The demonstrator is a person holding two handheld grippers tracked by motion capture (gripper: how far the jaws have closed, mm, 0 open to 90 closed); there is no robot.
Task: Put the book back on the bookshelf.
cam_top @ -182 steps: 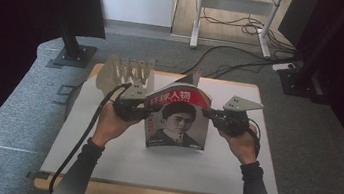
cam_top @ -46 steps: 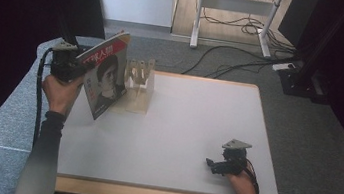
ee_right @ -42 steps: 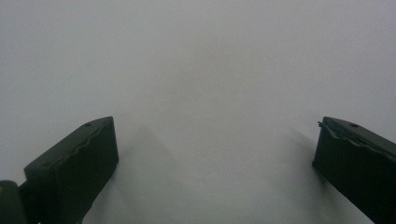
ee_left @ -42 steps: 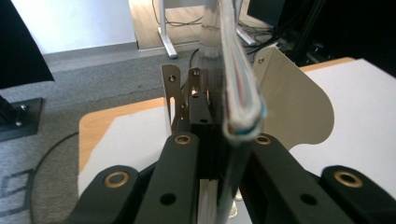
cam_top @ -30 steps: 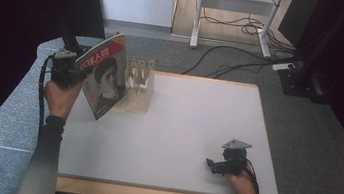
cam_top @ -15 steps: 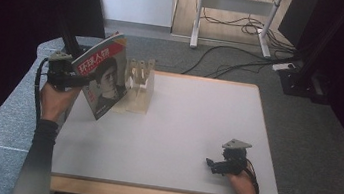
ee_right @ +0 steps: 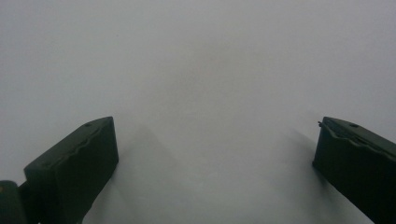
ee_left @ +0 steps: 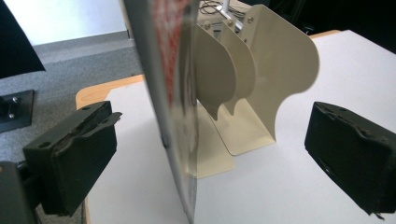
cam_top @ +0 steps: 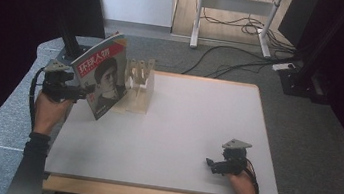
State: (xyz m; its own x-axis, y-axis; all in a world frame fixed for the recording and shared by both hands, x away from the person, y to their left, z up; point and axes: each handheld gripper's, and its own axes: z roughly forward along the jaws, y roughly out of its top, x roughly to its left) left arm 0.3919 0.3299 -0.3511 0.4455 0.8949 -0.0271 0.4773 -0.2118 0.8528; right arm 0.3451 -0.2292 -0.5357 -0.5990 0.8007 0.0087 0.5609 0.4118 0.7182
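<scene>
On the table (cam_top: 181, 128), the magazine (ee_left: 170, 93) stands between the opened left hand-held gripper (ee_left: 205, 144) jaws.

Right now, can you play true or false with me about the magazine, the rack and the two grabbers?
1. The magazine stands on its edge, next to the cream rack. True.
2. The left gripper squeezes the magazine tight. False: its jaws have just been opening and stand wide on either side of the magazine, with neither pad touching it.
3. The right gripper holds a pencil. False: its jaws are open with nothing between them, above the bare white table.
4. The rack sits near the far left corner of the table. True.
5. The magazine lies flat in the middle of the table. False: it stands tilted at the left edge, beside the rack.
</scene>
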